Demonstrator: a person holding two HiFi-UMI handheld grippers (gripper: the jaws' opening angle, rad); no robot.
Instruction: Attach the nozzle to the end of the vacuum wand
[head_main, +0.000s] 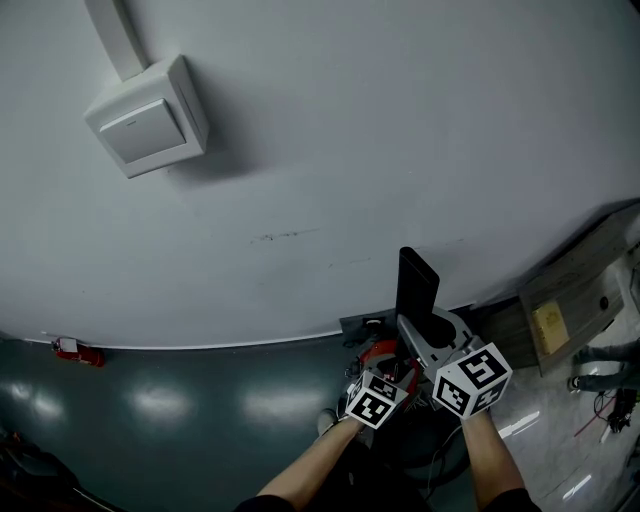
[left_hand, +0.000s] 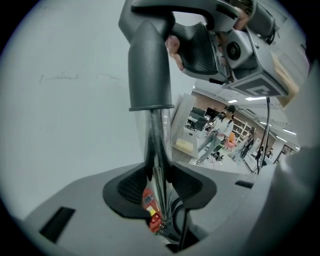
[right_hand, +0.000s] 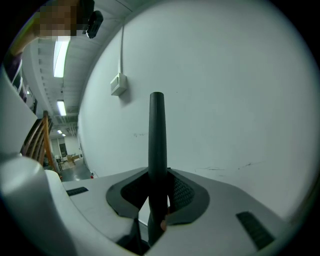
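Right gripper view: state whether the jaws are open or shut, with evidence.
Shut on the nozzle: the pads of the right gripper press the dark nozzle from both sides, no gap showing.

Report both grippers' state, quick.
Left gripper: closed on the vacuum wand.
Right gripper: closed on the nozzle.

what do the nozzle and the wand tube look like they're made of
The nozzle is likely moulded plastic, dark grey and matte: it shades evenly with no sharp glints. The wand looks like polished metal, though clear plastic is possible: bright streaks and reflections run along its length.
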